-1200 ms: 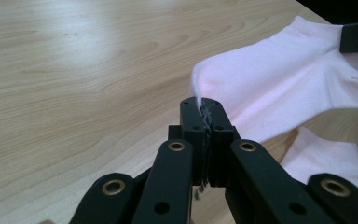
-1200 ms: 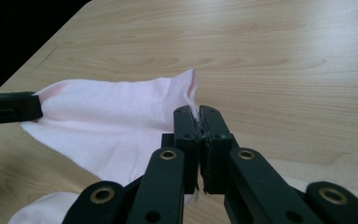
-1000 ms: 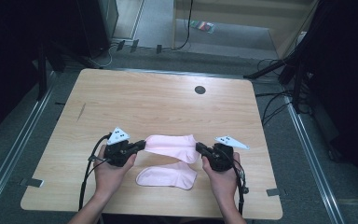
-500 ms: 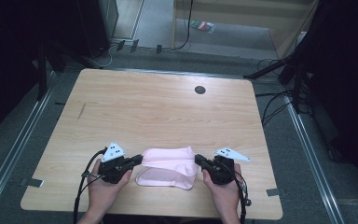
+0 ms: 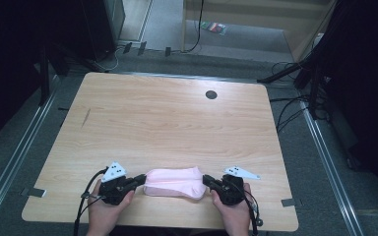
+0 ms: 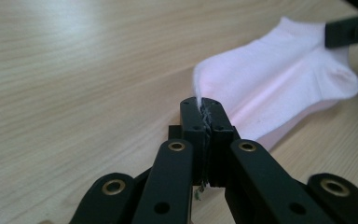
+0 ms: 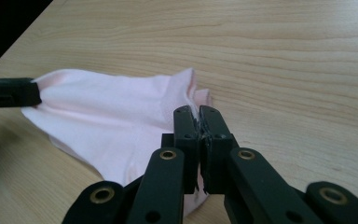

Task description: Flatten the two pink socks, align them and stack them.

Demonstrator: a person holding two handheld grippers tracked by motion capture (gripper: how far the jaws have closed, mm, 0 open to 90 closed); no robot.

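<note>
Near table [image 5: 177,123] front edge: pink sock [image 5: 173,181] stretched 9-to-3 over second sock [image 6: 279,135], left gripper [image 5: 140,179] pinching 9 o'clock end, right gripper [image 5: 206,180] pinching 3 o'clock end. Both clamped on fabric; equally near, long axis between tips.

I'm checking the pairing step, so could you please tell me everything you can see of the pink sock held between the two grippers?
The pink sock is a pale, soft knit ankle sock, stretched lengthwise near the table's front edge. The left gripper pinches one end, the right gripper the other. It lies over a second matching sock, whose edge peeks out beneath.
</note>
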